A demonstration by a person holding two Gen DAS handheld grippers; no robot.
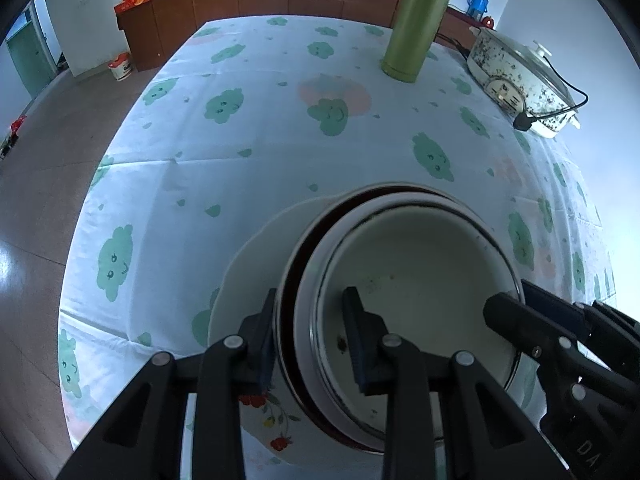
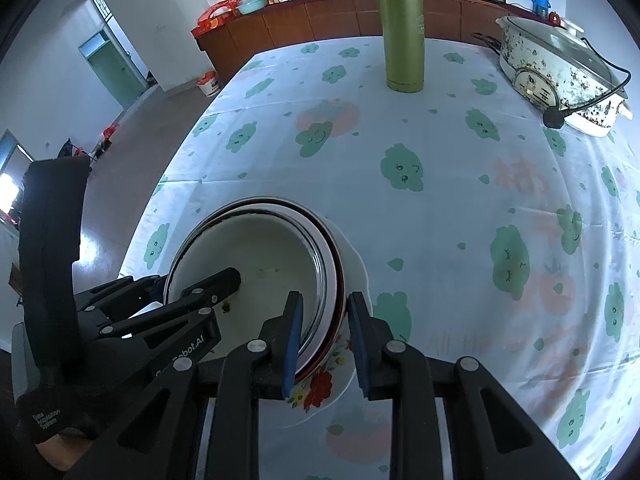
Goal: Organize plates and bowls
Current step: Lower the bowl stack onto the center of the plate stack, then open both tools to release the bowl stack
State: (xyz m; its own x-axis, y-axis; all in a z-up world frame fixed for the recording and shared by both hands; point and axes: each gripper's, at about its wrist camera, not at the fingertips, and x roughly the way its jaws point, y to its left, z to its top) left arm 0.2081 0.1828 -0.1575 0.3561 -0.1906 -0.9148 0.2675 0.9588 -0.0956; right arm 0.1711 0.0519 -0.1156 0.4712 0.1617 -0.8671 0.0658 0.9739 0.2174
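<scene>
The nested bowls (image 1: 420,292) sit on a flowered plate (image 2: 344,380) at the near edge of the worktop (image 1: 280,128), and both grippers straddle opposite rims, apparently to steady or lift the stack. The left gripper (image 1: 312,344) and right gripper (image 2: 324,340) have jaws spread around the rims, not clenched. Only the right view shows the plate's floral edge clearly.

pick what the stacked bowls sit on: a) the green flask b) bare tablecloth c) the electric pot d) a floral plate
d: the bowls rest on a white plate with red flowers at its rim; the flask and pot stand apart at the far side of the table.
</scene>
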